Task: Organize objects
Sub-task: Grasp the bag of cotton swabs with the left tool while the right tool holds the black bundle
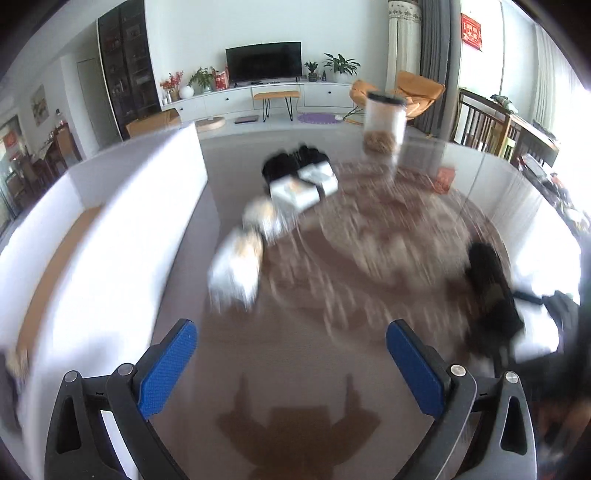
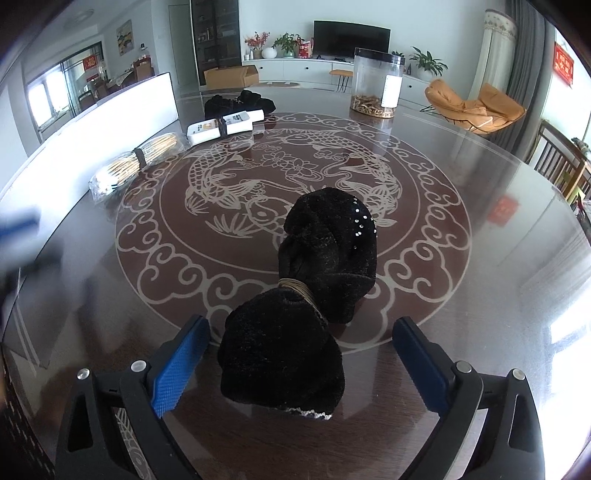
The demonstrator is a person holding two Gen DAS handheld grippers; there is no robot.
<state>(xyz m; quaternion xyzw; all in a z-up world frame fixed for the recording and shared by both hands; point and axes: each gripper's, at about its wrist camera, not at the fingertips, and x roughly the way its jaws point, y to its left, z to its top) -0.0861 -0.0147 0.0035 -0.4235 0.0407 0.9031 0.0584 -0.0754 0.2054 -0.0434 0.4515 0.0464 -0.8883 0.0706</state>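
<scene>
Black fabric bundle (image 2: 295,314) (tied at waist with cord) lies on glass table (image 2: 480,280), near end between wide-spread right gripper (image 2: 301,363) pads, untouched. Left gripper (image 1: 291,363) wide, empty, view blurred. Jar (image 2: 375,83) far right.

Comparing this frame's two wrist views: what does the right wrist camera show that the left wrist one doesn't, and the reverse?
Only the right wrist view: a sharp picture of the table's fish pattern, and the tied black fabric bundle lying between the open right gripper, pads clear of it.

Only the left wrist view: the open left gripper with nothing between its fingers, in a motion-blurred picture.

Both: the clear jar, white packets, white board and television.
</scene>
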